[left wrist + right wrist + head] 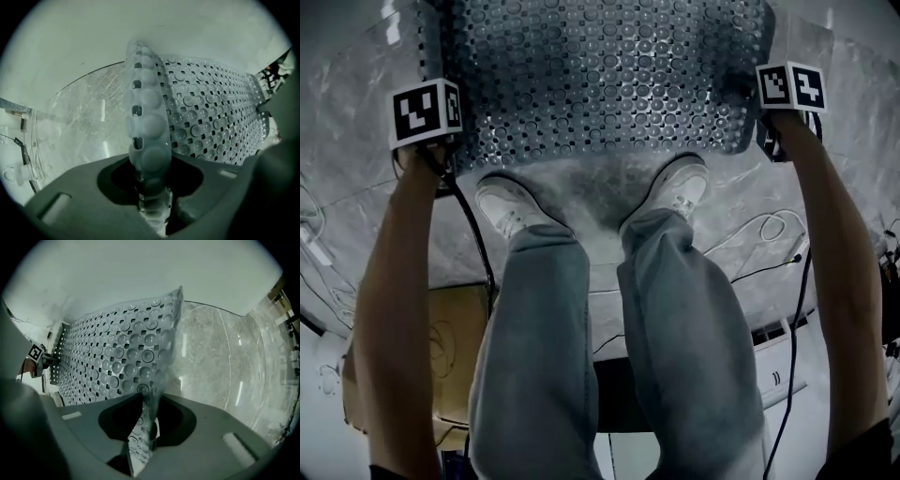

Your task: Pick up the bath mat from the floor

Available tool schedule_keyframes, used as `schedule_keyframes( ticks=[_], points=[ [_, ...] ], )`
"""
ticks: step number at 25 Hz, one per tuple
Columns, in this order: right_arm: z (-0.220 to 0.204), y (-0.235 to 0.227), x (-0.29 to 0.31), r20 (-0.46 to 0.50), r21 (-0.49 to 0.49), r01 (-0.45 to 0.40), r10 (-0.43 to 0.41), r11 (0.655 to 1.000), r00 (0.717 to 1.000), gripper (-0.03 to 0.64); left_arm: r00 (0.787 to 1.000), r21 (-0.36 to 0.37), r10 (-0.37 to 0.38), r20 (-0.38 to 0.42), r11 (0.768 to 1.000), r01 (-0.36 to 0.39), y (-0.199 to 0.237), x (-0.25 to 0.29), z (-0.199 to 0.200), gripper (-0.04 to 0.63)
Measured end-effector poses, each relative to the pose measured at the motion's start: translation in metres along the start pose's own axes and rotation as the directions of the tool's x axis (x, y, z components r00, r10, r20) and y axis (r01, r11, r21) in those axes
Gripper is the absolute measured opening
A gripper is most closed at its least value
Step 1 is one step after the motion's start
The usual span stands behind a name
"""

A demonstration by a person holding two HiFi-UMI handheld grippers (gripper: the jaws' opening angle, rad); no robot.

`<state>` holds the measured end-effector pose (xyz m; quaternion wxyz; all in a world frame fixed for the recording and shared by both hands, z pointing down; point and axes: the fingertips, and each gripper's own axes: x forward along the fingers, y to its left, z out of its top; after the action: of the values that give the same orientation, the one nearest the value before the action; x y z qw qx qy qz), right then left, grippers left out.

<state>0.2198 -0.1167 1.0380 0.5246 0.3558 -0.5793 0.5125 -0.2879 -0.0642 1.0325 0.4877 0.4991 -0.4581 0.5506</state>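
Two grips were on the bath mat (600, 75), which lay on the marble floor (862, 122) just ahead of the person's shoes (508, 206). The left gripper (151, 197) had its jaws closed partway, pinching the mat's near left edge, which stood curled up between them. The right gripper (143, 437) pinched the near right corner likewise. To lift well, both hands would likely need to rise together and evenly, keeping each pinch firm, since the mat's cups might cling to the stone and a thin edge could slip out.
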Motion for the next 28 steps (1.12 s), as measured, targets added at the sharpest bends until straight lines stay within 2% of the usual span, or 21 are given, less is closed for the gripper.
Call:
schedule_keyframes(
  ticks=[1, 3, 5, 7, 16, 28],
  points=[
    [-0.001, 0.001, 0.001, -0.009, 0.001, 0.020, -0.020, 1.000, 1.000, 0.078, 1.000, 0.007, 0.017, -0.003, 1.000, -0.017, 0.001, -0.001, -0.001, 0.145],
    [-0.006, 0.002, 0.000, -0.018, -0.024, 0.093, -0.093, 0.995, 0.995, 0.057, 0.999, 0.023, 0.051, -0.001, 0.998, -0.051, 0.005, -0.004, -0.005, 0.024],
    [-0.005, 0.001, -0.002, -0.016, -0.057, 0.147, -0.148, 0.987, 0.989, 0.032, 0.999, 0.031, 0.044, 0.009, 0.999, -0.045, 0.004, -0.009, -0.008, 0.020],
    [0.000, 0.003, -0.008, -0.007, -0.068, 0.159, -0.160, 0.985, 0.987, 0.028, 0.999, 0.035, 0.024, 0.022, 0.999, -0.024, 0.002, -0.017, -0.007, 0.018],
    [-0.003, 0.033, -0.039, -0.012, -0.100, 0.107, -0.109, 0.989, 0.994, 0.023, 0.998, 0.033, -0.061, 0.030, 0.998, 0.060, -0.027, -0.054, -0.008, 0.017],
    [-0.008, 0.095, -0.088, -0.005, -0.136, 0.029, -0.030, 0.990, 1.000, 0.021, 0.983, 0.039, -0.178, 0.049, 0.984, 0.176, -0.070, -0.116, -0.011, 0.017]
  ],
)
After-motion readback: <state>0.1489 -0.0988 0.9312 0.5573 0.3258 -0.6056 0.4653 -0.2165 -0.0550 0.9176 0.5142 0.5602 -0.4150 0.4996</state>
